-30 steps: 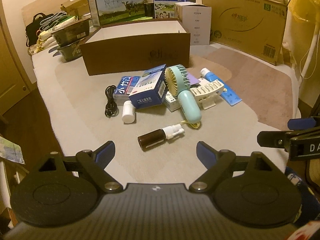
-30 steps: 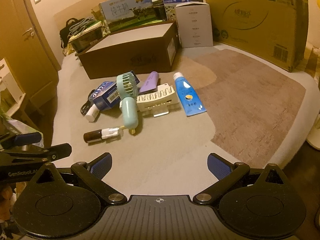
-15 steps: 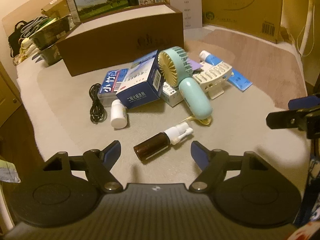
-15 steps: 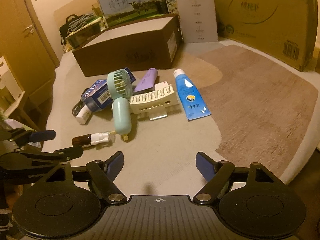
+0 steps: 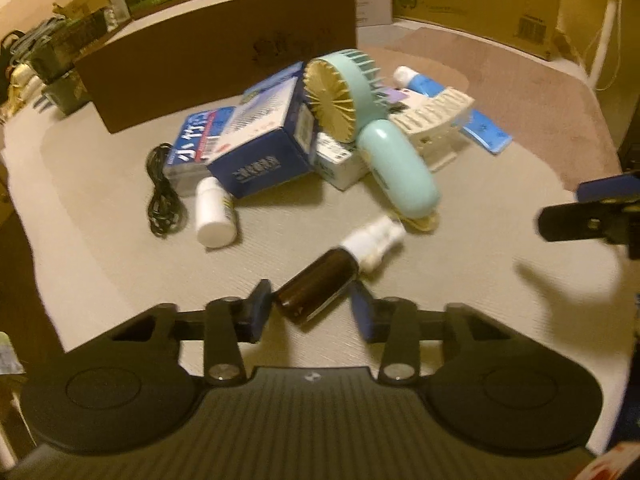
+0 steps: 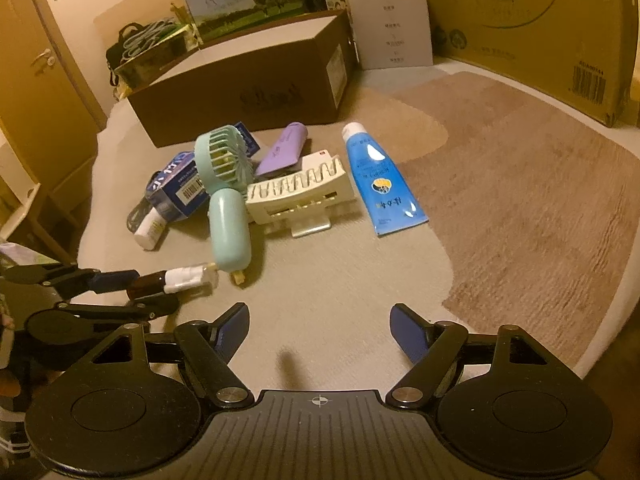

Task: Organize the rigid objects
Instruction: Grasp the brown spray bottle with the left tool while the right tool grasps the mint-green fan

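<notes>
Here the left gripper [image 5: 311, 305] has just been closing, and its blue pads now sit on either flank of the brown spray bottle [image 5: 316, 286], gripping it around the dark body near its base; that low hold makes sense, since the glass body is the widest, firmest part, while the white nozzle [image 5: 376, 242] sticks out free toward one o'clock. Whether the bottle has left the mat [image 5: 100, 248] cannot be told from either view. From the right wrist view the same bottle shows at nine o'clock, pinched between two dark fingers. The right gripper [image 6: 318, 330] has its jaws well apart with nothing between them, and it hovers over bare mat, probably kept ready for the next item. Beyond the bottle, at twelve o'clock in the left view, the rest lies in a loose heap: a mint handheld fan [image 5: 384, 152] leaning across a blue carton [image 5: 260, 148], a white pill bottle [image 5: 214, 216] on its side at eleven o'clock with a coiled black cable [image 5: 164, 196] just beside it, a cream rack [image 5: 432, 120] and a blue tube [image 5: 480, 124] at one o'clock. Behind the heap stands an open brown box [image 5: 224, 52], the likely destination. Taking the spray bottle first seems sensible, as it lies nearest and apart from the heap, touching nothing except perhaps the fan's cord end.
</notes>
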The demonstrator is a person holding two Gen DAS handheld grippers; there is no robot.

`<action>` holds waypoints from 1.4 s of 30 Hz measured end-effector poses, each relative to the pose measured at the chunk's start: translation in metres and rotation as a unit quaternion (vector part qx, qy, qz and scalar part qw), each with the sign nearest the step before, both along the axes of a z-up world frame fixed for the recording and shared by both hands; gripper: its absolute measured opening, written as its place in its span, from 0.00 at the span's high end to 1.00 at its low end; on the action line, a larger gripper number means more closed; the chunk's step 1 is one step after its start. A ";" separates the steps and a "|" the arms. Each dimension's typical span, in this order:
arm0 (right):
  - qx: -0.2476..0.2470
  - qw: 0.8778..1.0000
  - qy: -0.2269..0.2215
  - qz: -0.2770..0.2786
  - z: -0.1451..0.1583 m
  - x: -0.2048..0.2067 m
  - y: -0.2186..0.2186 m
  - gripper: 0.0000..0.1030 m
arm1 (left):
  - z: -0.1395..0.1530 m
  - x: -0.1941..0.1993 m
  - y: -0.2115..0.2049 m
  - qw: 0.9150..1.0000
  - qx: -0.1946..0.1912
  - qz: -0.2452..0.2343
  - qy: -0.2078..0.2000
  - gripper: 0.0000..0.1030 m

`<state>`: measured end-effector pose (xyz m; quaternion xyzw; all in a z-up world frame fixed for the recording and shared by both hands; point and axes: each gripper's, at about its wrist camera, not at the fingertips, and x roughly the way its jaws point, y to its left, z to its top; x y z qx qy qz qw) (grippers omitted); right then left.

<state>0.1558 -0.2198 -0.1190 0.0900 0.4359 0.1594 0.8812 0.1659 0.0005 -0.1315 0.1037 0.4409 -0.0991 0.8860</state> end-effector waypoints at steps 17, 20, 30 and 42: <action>0.000 1.000 -0.001 0.011 -0.004 0.006 0.008 0.28 | 0.002 0.008 -0.024 0.998 0.004 -0.057 0.009 0.71; 0.003 1.000 -0.004 0.018 -0.004 0.006 0.010 0.28 | 0.001 0.004 -0.021 0.998 -0.002 -0.064 0.003 0.78; 0.007 0.998 -0.016 0.057 -0.002 0.015 0.034 0.35 | 0.001 -0.008 0.020 0.997 -0.054 0.063 -0.004 0.79; -0.030 0.994 -0.053 0.096 -0.019 0.053 0.082 0.55 | -0.002 0.000 0.035 0.988 -0.068 0.137 -0.005 0.79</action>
